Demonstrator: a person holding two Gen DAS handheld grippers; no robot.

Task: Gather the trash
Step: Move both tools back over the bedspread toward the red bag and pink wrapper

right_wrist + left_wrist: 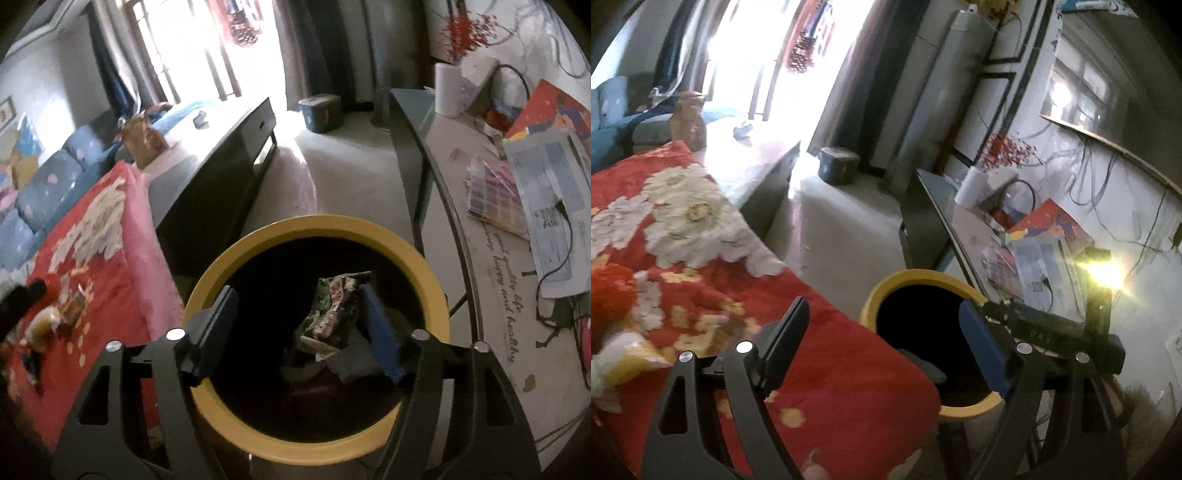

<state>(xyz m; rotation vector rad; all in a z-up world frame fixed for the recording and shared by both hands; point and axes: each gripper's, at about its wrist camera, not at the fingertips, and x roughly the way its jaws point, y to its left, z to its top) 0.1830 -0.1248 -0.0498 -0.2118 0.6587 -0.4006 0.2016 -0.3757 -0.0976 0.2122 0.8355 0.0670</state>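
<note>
Right claw (pixel 295 332) hangs directly over the yellow-rimmed bin (pixel 221 266), fingers spread wide, nothing pinched, and a crumpled printed wrapper (pixel 332 310) sits down inside the bin just below and between the fingers, close against the right-hand blue pad; whether pad and wrapper touch is hard to tell, but the wrapper lies among other scraps in the dark bottom. Over to the left claw (pixel 882 343), also spread wide and empty, its left finger above the red flowered cloth (pixel 831 369), its right finger over the mouth of the same bin (pixel 871 302), which stands just ahead and to the right of this claw, tucked against the cloth's edge. A yellow and white wrapper (pixel 624 358) lies on the cloth off to the left of the left claw. Beyond the bin, to the right of both claws, runs a glass-topped table (pixel 491 295) strewn with papers and a black cable
</note>
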